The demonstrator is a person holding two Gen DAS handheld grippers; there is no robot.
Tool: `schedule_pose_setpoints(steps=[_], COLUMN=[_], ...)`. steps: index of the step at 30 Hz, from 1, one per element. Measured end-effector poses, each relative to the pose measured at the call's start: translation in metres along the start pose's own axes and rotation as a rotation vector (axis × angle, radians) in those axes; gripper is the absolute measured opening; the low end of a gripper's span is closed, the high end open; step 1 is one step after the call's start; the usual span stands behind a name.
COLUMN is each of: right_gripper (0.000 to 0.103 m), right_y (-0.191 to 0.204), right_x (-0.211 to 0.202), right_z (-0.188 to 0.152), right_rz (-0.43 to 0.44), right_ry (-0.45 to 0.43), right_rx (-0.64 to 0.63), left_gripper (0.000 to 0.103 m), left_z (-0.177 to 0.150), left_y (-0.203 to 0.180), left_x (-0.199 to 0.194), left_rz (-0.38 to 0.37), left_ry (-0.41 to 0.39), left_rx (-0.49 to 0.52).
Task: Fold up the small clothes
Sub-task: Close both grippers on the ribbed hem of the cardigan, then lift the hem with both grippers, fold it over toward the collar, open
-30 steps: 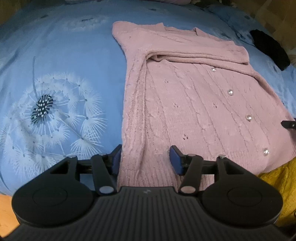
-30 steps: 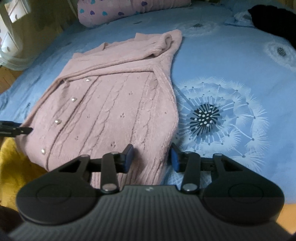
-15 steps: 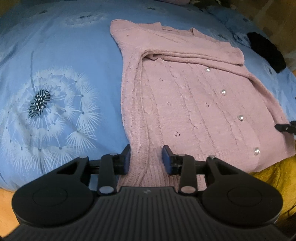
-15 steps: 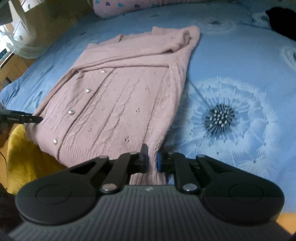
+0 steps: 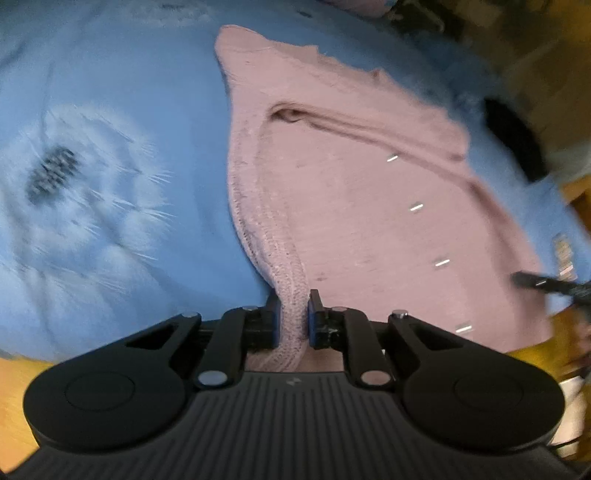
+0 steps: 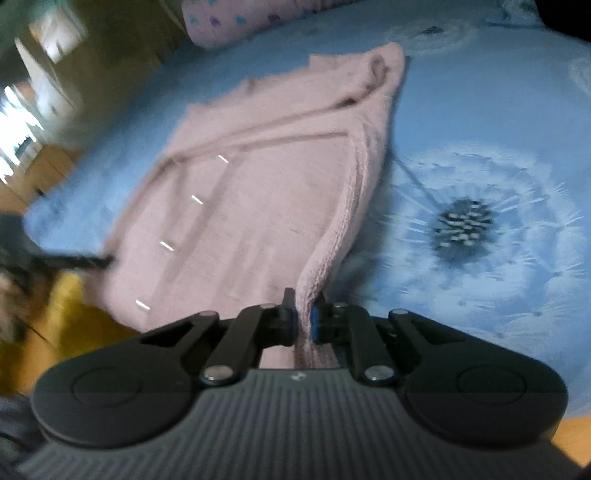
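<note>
A pink knitted cardigan [image 5: 369, 221] with a row of shiny buttons lies flat on the blue dandelion bedsheet [image 5: 110, 110], one sleeve folded across its chest. My left gripper [image 5: 293, 314] pinches a raised ridge of its near left hem, the jaws still closing on the knit. In the right wrist view the same cardigan [image 6: 258, 221] fills the centre. There my right gripper [image 6: 303, 314] squeezes the near right hem edge, closing its last bit, and the fabric lifts into a fold between the pads.
A yellow cloth [image 6: 74, 314] lies under the cardigan's near edge by the bed's edge. A black garment [image 5: 517, 140] sits far right on the sheet. A pink patterned pillow [image 6: 240, 18] lies at the head. Wooden floor shows beyond the bed.
Both grippers have closed from open onto the cardigan's near hem, the right first, then the left. The pinched edges now rise off the sheet, and both views have tilted and blurred.
</note>
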State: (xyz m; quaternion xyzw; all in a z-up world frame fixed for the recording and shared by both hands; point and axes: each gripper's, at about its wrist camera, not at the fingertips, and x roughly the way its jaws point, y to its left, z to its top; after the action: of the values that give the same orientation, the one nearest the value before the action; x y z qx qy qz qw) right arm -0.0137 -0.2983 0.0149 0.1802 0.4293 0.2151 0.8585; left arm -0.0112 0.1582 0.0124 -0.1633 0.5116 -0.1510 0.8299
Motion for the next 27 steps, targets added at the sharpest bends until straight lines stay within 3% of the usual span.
schedule_pose_setpoints(steps=[6, 12, 20, 27], right_gripper=[0.01, 0.01, 0.01, 0.01], right_y=[0.002, 0.004, -0.004, -0.023], right_x=[-0.007, -0.004, 0.006, 0.019], right_z=[0.019, 0.039, 0.072, 0.114], right_rz=[0.166, 0.26, 0.309, 0.304], right_ry=[-0.114, -0.226, -0.344, -0.439], right_rx=[0.121, 0.198, 0.287, 0.377], left_gripper=[0.015, 0.015, 0.015, 0.012], left_z=[0.014, 0.034, 0.076, 0.136], left_y=[-0.006, -0.012, -0.015, -0.005], left_x=[-0.019, -0.033, -0.05, -0.048], left_rz=[-0.169, -0.232, -0.267, -0.208], left_ry=[-0.076, -0.176, -0.303, -0.363], left_rx=[-0.101, -0.167, -0.229, -0.283])
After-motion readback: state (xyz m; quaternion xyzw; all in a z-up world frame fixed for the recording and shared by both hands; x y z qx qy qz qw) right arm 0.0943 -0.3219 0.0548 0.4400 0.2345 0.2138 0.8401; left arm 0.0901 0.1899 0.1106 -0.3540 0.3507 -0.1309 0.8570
